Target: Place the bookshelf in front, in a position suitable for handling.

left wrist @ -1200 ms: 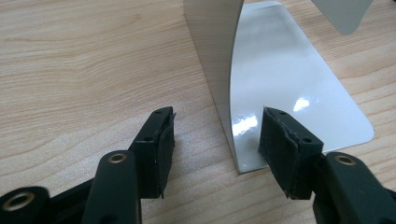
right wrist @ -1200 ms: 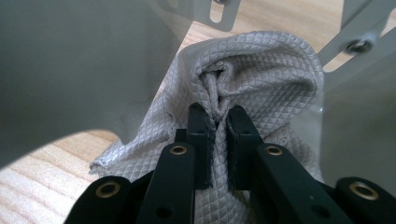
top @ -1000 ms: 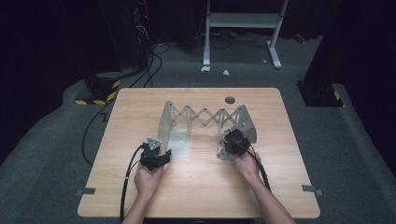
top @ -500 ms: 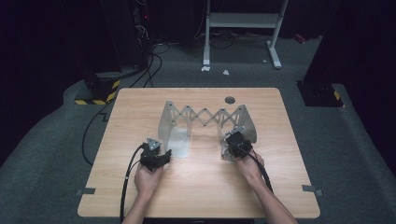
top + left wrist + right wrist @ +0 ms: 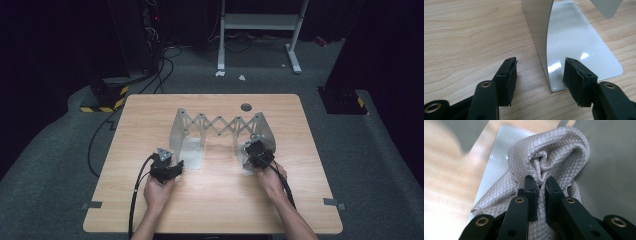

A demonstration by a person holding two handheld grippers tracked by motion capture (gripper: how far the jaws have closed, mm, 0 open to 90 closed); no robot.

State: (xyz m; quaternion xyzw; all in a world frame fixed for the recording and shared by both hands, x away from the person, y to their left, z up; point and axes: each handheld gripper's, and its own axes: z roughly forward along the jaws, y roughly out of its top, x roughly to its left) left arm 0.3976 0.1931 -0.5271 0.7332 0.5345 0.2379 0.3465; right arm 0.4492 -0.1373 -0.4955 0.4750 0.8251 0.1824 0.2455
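A: Nearest to the person, what does the left gripper [image 5: 167, 167] do?

B: It rests on the wooden table [image 5: 150, 120], and its jaws stand apart, one on each side of the thin upright wall of the left bookend plate [image 5: 537, 37]. In the left gripper view the pads [image 5: 512, 78] do not press on the metal, so I judge nothing is held there.

A: And the right gripper [image 5: 541, 185]?

B: Its jaws are clamped on a grey quilted cloth [image 5: 551, 152], bunched up against the right plate [image 5: 262, 132] of the expanding metal rack [image 5: 220, 125], on that plate's shiny foot.

A: How will this cloth handle?

B: I think it is light and soft; it folds and gives no resistance. A pinch on a thick fold, as now, seems the safest, because a single edge could slip out. The metal is smooth and stiff, so the cloth should slide on it easily, but the rack may shift if pushed hard.

A: What differs from a second ago?

B: Very little. In the high view the right hand [image 5: 272, 180] has moved slightly along the plate; the left hand [image 5: 159, 190] and the rack look the same, and both grips look unchanged.
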